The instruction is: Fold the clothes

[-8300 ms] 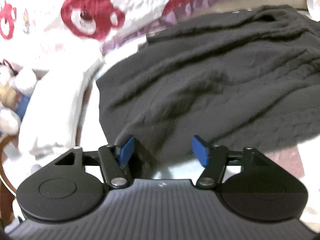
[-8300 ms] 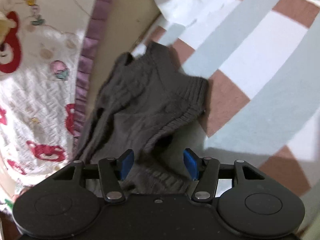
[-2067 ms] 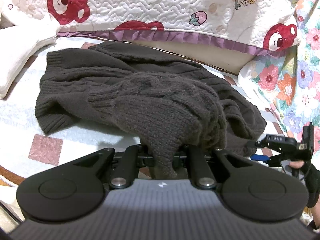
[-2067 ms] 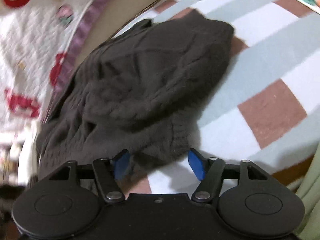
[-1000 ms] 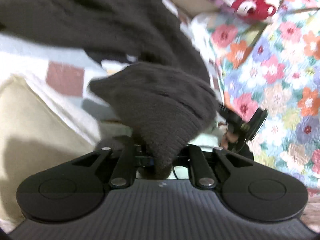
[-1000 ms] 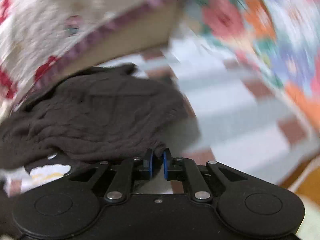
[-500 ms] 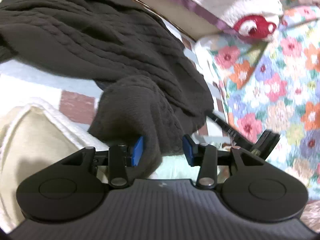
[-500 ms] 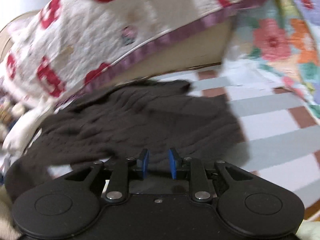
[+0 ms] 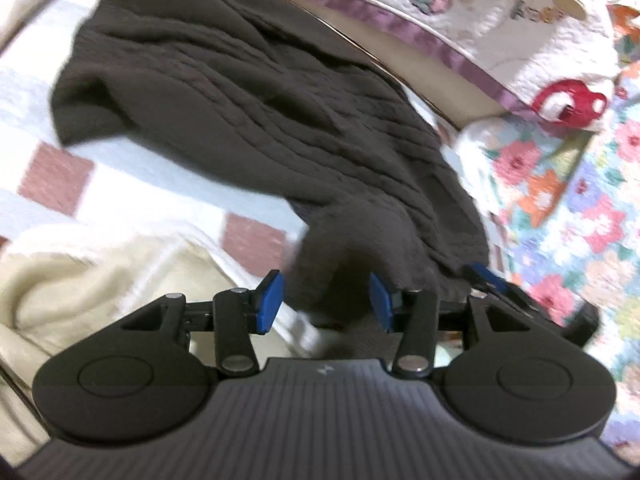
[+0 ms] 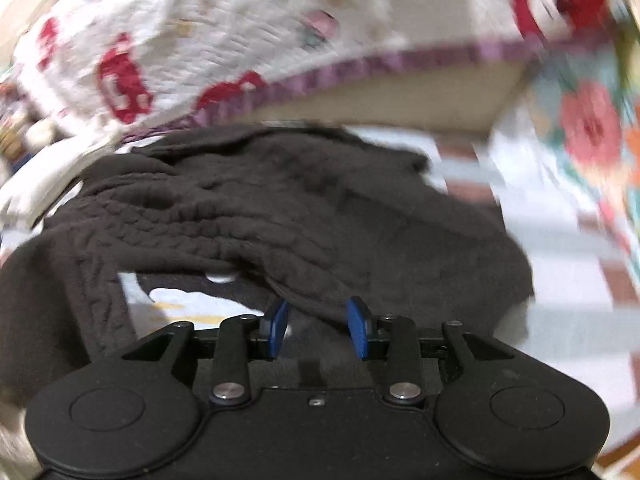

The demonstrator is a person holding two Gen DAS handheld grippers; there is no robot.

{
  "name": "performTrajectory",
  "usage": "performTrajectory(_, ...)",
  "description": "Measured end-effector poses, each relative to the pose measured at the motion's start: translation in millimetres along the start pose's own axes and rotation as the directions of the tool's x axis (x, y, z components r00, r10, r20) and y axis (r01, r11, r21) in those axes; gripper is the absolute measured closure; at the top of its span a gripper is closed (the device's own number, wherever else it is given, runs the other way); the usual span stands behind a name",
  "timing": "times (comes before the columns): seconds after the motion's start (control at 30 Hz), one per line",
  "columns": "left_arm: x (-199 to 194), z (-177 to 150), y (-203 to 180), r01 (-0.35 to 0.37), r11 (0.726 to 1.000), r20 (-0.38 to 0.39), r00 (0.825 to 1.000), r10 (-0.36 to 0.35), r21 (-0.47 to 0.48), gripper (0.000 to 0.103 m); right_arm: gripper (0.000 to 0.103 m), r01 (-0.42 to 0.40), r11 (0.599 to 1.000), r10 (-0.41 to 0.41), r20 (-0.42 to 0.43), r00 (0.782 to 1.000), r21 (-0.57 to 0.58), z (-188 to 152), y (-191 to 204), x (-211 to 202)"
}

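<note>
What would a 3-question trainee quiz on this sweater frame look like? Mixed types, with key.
1. True or false: the left gripper has its fingers clamped shut on the dark brown cable-knit sweater.
2. Multiple choice: the bedsheet under the sweater shows A) polka dots, B) brown-red and pale checks, C) plain black.
3. Fill in: the quilt behind the sweater carries red ____ motifs.

Key:
1. False: the fingers are opening, with sweater cloth between the blue pads but not pinched. The right gripper is opening likewise.
2. B
3. bear
</note>
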State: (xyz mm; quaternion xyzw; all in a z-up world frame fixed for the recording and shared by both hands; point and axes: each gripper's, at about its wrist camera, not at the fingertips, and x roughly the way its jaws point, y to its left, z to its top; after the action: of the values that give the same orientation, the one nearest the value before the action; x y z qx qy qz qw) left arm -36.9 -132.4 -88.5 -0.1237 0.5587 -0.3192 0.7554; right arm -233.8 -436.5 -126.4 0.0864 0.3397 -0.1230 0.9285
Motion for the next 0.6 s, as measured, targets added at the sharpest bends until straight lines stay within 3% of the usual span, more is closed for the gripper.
performTrajectory(0.07,0.5,16.2,3.9,-0.073,0.997,0.01,0.997,0.073,0.024,0.047,0.065,-0.052,0.998,0.053,0.06,0.997,-0.02,5.8,4.2,-5.3)
performTrajectory(0.17,1.5,47.8,18.8,-0.168,0.984,0.046,0.985,0.166,0.065,0.046,0.065,-0.106,0.99,0.116,0.122,0.986,-0.09,25.1,12.2,-7.2)
performTrajectory(0.2,1.9,57.9,28.2,-0.193,0.98,0.063,0.98,0.19,0.048,0.046,0.065,-0.09,0.984,0.114,0.154,0.982,-0.152,32.4,19.3,-8.3)
performTrajectory(0.3,5.2,77.6,70.2,-0.222,0.967,0.101,0.967,0.234,-0.122,0.05,0.065,-0.064,0.957,0.126,0.207,0.97,-0.282,50.9,40.4,-5.1)
performTrajectory(0.37,9.1,83.1,90.6,-0.238,0.95,0.108,0.959,0.263,-0.204,0.051,0.065,-0.07,0.95,0.134,0.196,0.971,-0.305,60.8,53.8,2.7)
performTrajectory(0.43,11.3,84.9,97.0,-0.273,0.94,0.119,0.946,0.301,-0.207,0.051,0.065,-0.072,0.949,0.127,0.164,0.978,-0.305,68.7,62.2,15.4)
performTrajectory(0.5,11.1,88.3,107.3,-0.27,0.931,0.134,0.942,0.309,-0.247,0.051,0.065,-0.072,0.945,0.132,0.173,0.976,-0.318,74.2,68.9,21.1)
performTrajectory(0.57,9.0,94.2,124.3,-0.217,0.913,0.161,0.945,0.285,-0.346,0.051,0.061,-0.077,0.941,0.142,0.178,0.974,-0.331,80.3,75.3,26.9)
performTrajectory(0.6,9.3,97.1,133.2,-0.181,0.892,0.182,0.944,0.276,-0.414,0.051,0.053,-0.093,0.938,0.158,0.171,0.973,-0.335,85.4,78.2,30.1)
